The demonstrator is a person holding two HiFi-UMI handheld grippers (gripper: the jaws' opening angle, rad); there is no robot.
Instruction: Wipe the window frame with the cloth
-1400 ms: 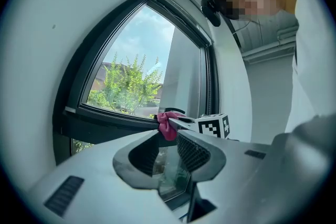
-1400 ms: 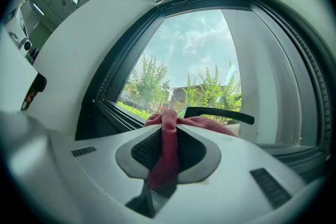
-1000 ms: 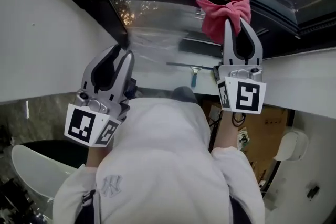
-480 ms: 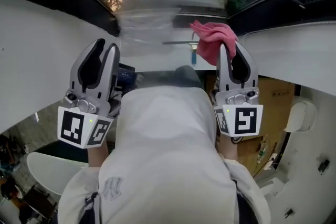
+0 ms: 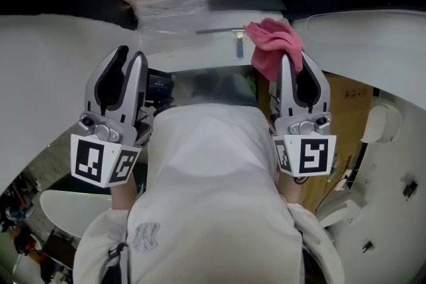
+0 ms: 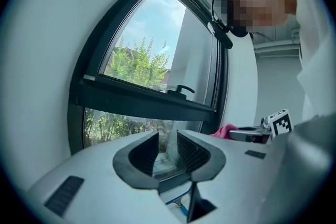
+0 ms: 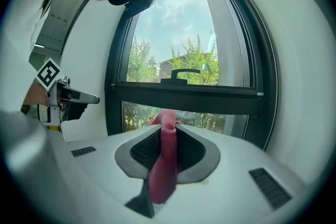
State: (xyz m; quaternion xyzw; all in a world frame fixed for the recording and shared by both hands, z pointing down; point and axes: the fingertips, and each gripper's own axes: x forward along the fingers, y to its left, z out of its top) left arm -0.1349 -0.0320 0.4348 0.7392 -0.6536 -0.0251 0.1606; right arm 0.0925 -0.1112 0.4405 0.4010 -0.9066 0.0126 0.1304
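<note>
My right gripper [image 5: 296,62] is shut on a pink cloth [image 5: 273,43], which bunches above its fingertips. In the right gripper view the cloth [image 7: 163,165] runs down between the jaws of the right gripper [image 7: 167,131]. The dark window frame [image 7: 189,94] with its black handle [image 7: 185,72] stands ahead, apart from the cloth. My left gripper [image 5: 130,55] is held level with it on the left, its jaws a narrow gap apart with nothing between them. The left gripper [image 6: 168,147] also faces the window frame [image 6: 142,102].
A small tool with a blue handle [image 5: 236,46] and a crumpled clear plastic sheet [image 5: 173,3] lie on the sill below the glass. White wall [image 5: 40,63] flanks the window on both sides. A white toilet [image 5: 63,209] sits low on the left.
The right gripper and the pink cloth have come down and back from the frame by the handle. The left gripper also drew back. Neither gripper's jaws changed.
</note>
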